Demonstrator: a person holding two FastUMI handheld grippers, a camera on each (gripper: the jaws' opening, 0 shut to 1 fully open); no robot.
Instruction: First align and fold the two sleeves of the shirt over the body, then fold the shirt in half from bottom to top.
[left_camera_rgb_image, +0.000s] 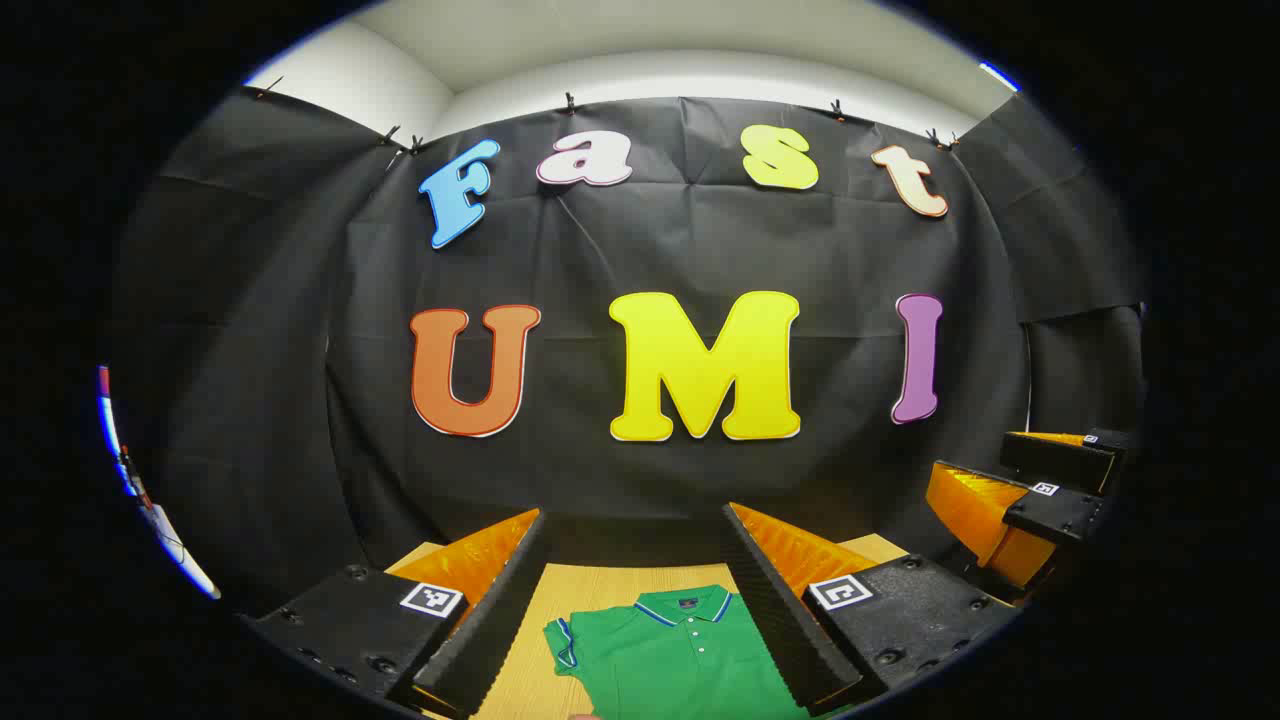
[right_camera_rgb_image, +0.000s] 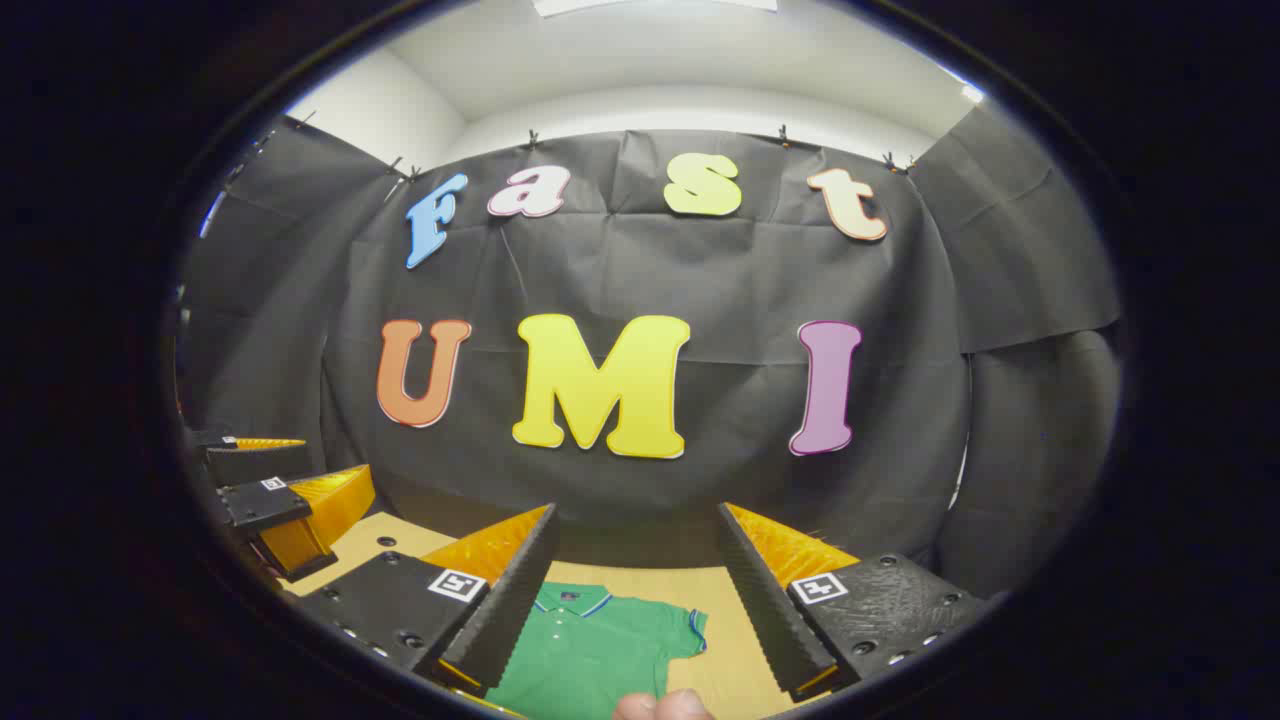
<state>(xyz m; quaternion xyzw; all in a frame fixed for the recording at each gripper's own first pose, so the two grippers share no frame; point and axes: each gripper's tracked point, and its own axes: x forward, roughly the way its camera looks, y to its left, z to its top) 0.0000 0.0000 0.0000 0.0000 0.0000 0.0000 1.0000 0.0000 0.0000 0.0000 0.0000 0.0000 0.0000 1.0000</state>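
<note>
- Left gripper view: green polo shirt (left_camera_rgb_image: 680, 650) lies flat on the wooden table (left_camera_rgb_image: 590, 585), collar toward the booth wall, one short sleeve spread out to the left with a blue-and-white trimmed cuff.
- Collar has blue and white edging; button placket runs down from it, buttons visible.
- Right gripper view: same shirt (right_camera_rgb_image: 590, 650) low in the frame, collar up, the other short sleeve spread to the right, cuff trimmed in blue.
- Sleeves lie out to the sides, not folded over the body; lower part of the shirt is cut off by the view edge.
- Left gripper (left_camera_rgb_image: 635, 560) held above the table with its fingers spread wide apart, nothing between them, shirt seen through the gap.
- Right gripper (right_camera_rgb_image: 635, 555) likewise raised, fingers wide apart, gripping nothing.
- Each gripper appears in the other's view: right one (left_camera_rgb_image: 1040, 490) at the far right edge, left one (right_camera_rgb_image: 270, 490) at the far left edge.
- A fingertip (right_camera_rgb_image: 665, 705) pokes in at the bottom edge of the right gripper view, over the shirt.
- Black cloth wall (left_camera_rgb_image: 300, 350) behind the table.
</note>
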